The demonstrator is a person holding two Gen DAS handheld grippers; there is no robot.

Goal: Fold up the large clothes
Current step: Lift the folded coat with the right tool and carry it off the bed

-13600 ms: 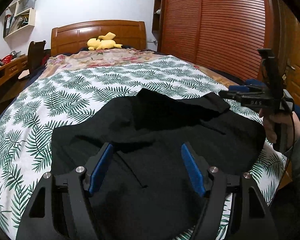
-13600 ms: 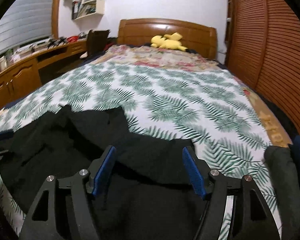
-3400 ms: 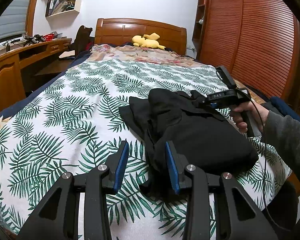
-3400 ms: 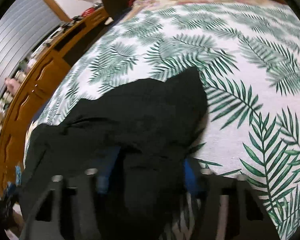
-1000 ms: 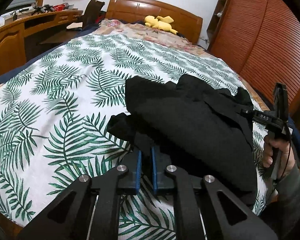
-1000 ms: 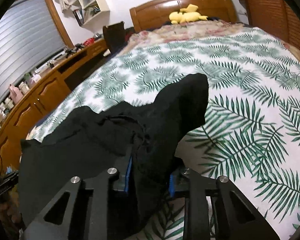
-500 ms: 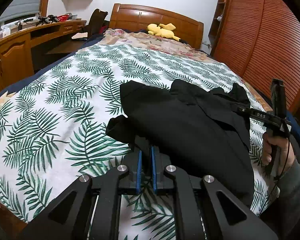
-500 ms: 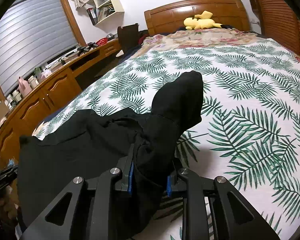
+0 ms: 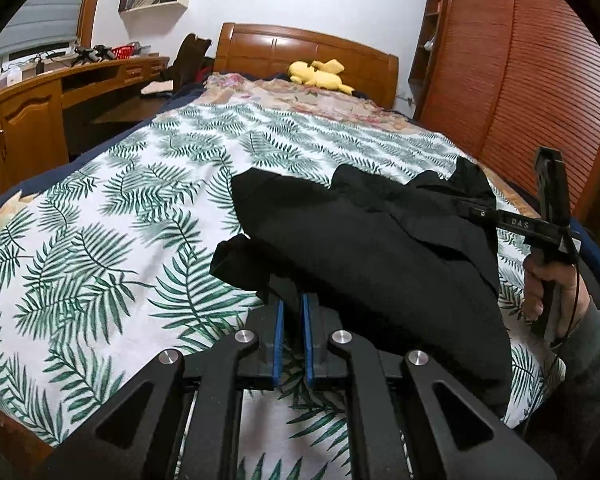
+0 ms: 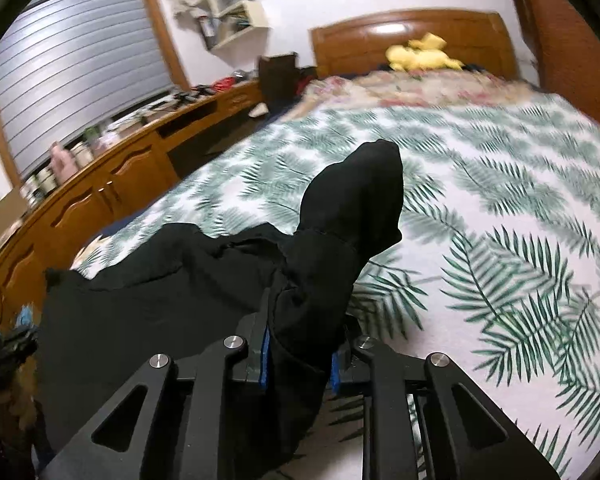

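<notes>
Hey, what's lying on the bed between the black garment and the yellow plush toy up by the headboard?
Only bedding: leaf-print cover, then a floral blanket, between the black garment and the yellow plush toy. The left wrist view shows it clearest.

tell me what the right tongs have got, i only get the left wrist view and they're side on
Observer: A thick bunch of the black garment sits between the right tongs, whose jaws are closing on it.
Operator: anything loose past them
Observer: Yes, a rounded fold of it stands up beyond them, above the bedspread.
Operator: what's on the desk side
Observer: Bottles line the wooden counter.
</notes>
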